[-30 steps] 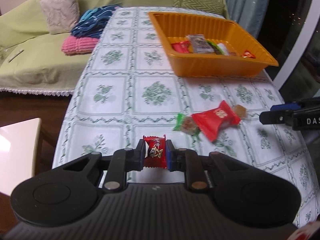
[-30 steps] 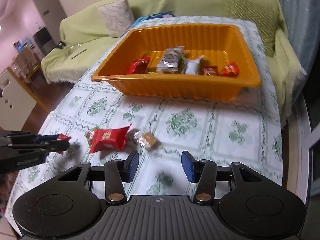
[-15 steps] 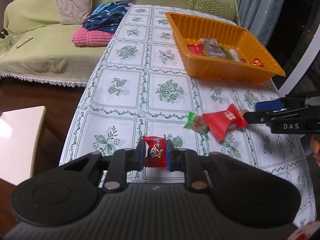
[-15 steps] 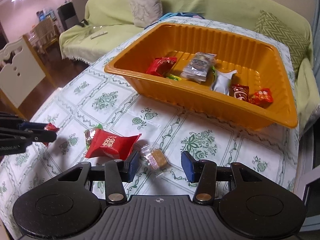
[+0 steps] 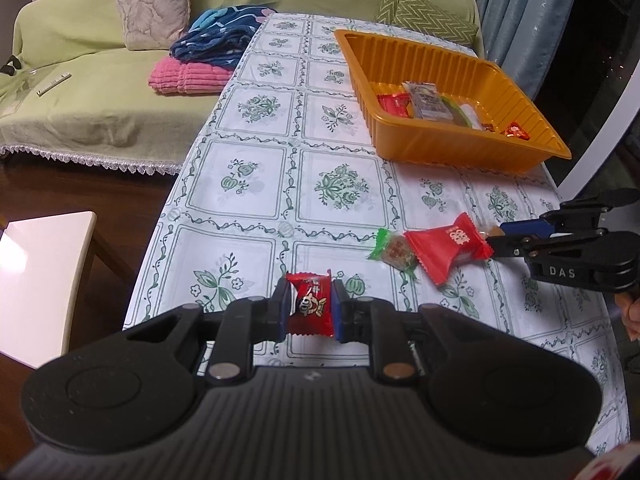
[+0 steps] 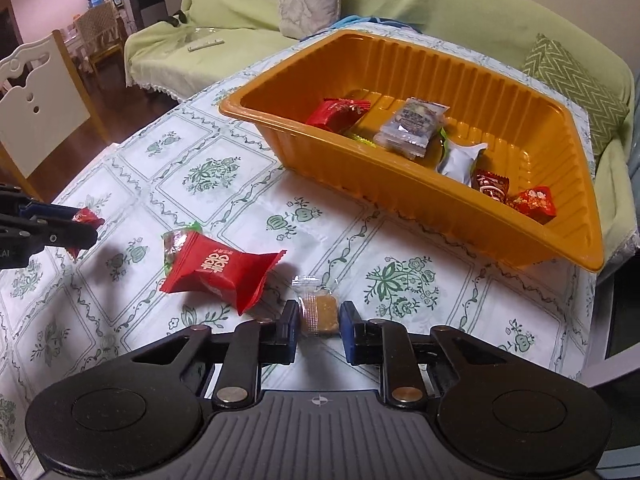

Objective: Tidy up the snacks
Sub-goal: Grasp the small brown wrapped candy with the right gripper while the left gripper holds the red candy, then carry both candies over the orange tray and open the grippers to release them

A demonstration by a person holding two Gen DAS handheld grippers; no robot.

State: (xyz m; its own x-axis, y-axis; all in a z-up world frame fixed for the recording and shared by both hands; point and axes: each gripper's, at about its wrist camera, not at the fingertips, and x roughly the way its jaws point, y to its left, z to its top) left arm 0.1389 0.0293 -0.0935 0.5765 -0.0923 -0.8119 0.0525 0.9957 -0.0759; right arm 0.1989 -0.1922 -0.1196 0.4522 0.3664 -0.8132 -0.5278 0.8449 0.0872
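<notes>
Snacks lie partly in the orange tray (image 6: 460, 216) at twelve o'clock on the bench (image 5: 256, 184), partly loose nearer by. The left gripper (image 5: 310, 306) is clamped on a small red candy (image 5: 311, 304), held clear above the cloth. The right gripper (image 6: 319, 320) has closed on a clear-wrapped brown biscuit (image 6: 318, 312) resting on the bench. Just at its ten o'clock lie a large red packet (image 6: 216, 270) and, touching it, a green-wrapped sweet (image 6: 176, 242).
</notes>
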